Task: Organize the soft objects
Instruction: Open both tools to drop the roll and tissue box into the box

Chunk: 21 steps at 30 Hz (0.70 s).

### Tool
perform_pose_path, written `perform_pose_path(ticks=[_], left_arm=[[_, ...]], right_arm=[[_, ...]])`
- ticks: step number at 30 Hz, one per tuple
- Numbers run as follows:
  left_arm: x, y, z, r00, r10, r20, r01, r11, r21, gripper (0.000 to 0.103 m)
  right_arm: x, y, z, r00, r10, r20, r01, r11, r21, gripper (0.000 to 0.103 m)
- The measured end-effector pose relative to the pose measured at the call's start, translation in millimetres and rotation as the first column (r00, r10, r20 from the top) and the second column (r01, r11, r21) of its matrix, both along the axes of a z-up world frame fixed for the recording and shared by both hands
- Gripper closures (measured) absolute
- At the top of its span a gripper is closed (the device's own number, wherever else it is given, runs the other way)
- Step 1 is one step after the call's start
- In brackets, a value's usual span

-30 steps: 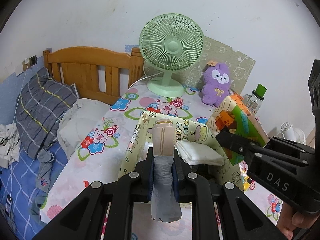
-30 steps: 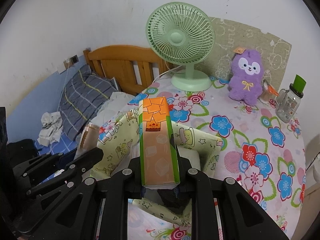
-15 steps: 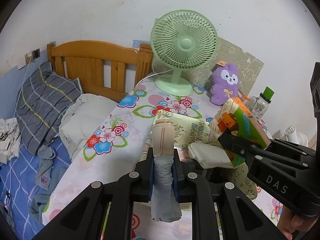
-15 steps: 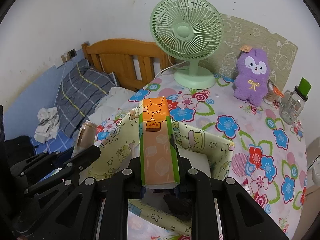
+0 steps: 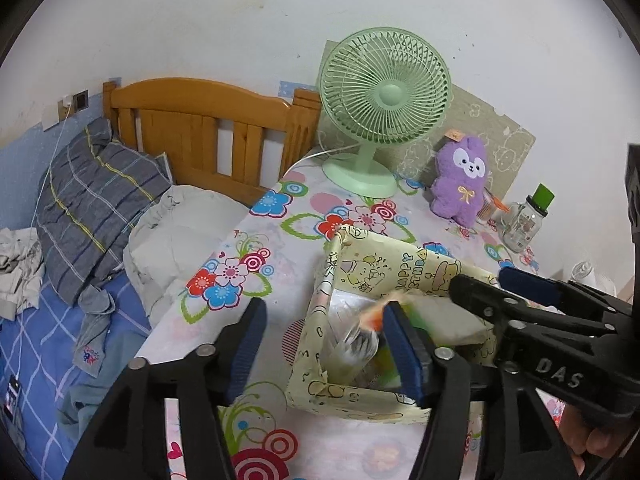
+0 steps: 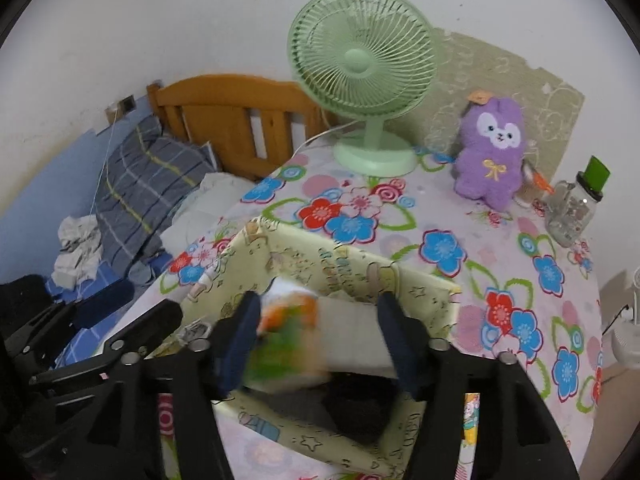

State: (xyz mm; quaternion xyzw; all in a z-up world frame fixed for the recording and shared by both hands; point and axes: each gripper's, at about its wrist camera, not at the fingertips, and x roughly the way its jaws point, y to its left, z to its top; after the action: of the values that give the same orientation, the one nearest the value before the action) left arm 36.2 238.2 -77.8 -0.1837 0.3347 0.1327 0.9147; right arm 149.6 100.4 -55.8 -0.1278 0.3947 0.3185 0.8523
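A pale yellow cartoon-print box point(image 5: 384, 268) point(image 6: 344, 256) stands open on the flowered table. My left gripper point(image 5: 324, 344) is open above its left edge; a blurred grey-and-beige rolled item point(image 5: 358, 342) is inside the box below it. My right gripper point(image 6: 316, 336) is open over the box; a blurred orange-and-green pack point(image 6: 286, 338) is falling into the box beside a folded white cloth point(image 6: 356, 332). The right gripper also shows in the left wrist view point(image 5: 516, 292). A purple plush toy point(image 5: 462, 182) point(image 6: 494, 148) sits at the back of the table.
A green table fan point(image 5: 378, 108) point(image 6: 362, 72) stands behind the box. A glass jar with a green lid point(image 5: 526, 220) point(image 6: 576, 208) is at the right. A wooden bed point(image 5: 200, 128) with a striped pillow point(image 5: 92, 200) lies left of the table edge.
Both grippers have opened and let go. The rolled item and the orange-and-green pack have dropped into the box. Both grippers have drawn closer to the box.
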Motion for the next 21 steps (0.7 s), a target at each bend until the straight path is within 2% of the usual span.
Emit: perform_pose_path(ticks=[4, 21], left_arm=[[-1.8, 1.0, 3.0, 1.000, 0.006, 0.009, -0.006, 1.000, 0.000, 0.032], [-2.8, -33.7, 20.9, 0.999, -0.044, 0.030, 0.042, 0.998, 0.053, 0.029]], right_arm=[[0.2, -7.5, 6.6, 1.000, 0.004, -0.007, -0.004, 0.999, 0.037, 0.033], [-4.1, -45.9, 21.6, 0.999, -0.037, 0.008, 0.036, 0.996, 0.084, 0.033]])
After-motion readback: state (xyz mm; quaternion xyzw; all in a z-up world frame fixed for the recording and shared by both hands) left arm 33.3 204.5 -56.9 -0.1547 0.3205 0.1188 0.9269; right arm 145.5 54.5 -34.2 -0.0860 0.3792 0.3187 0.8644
